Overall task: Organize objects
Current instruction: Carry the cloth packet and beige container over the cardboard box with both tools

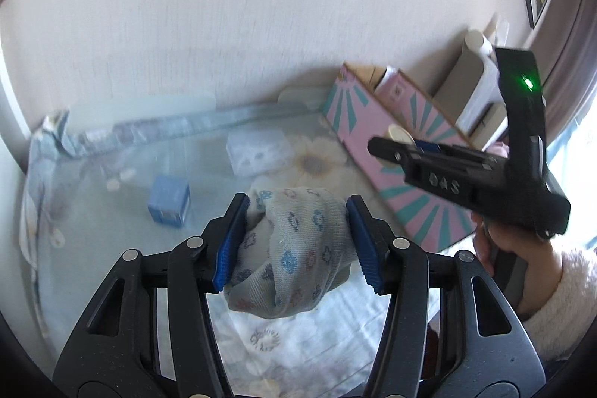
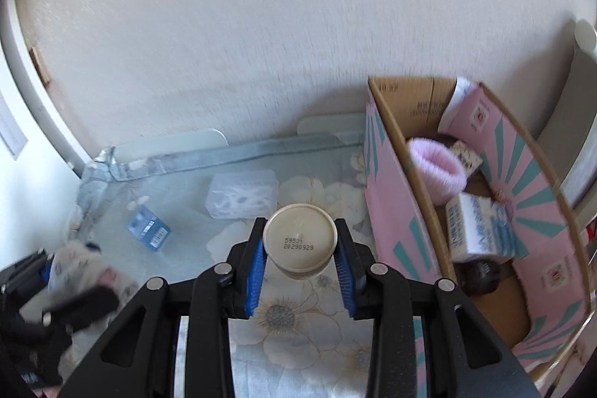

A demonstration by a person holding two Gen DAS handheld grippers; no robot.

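Sock bundle (image 1: 294, 245), balled and patterned, sits clamped between our left gripper (image 1: 298, 241) pads above the floral cloth (image 1: 317, 323); we judge this the carry step, next move swinging it over the pink box (image 1: 391, 166) rim, whose inside is mostly cut off here. From the right wrist, our right gripper (image 2: 300, 248) is squeezed on a cream jar (image 2: 300, 235), base toward us, beside the box holding a pink fluffy band (image 2: 436, 170); jar label hidden, left side blurred.

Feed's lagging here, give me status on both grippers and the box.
Left hand-held gripper shut on patterned sock. Right hand-held gripper shut on cream jar. Pink box open, nothing blocking.
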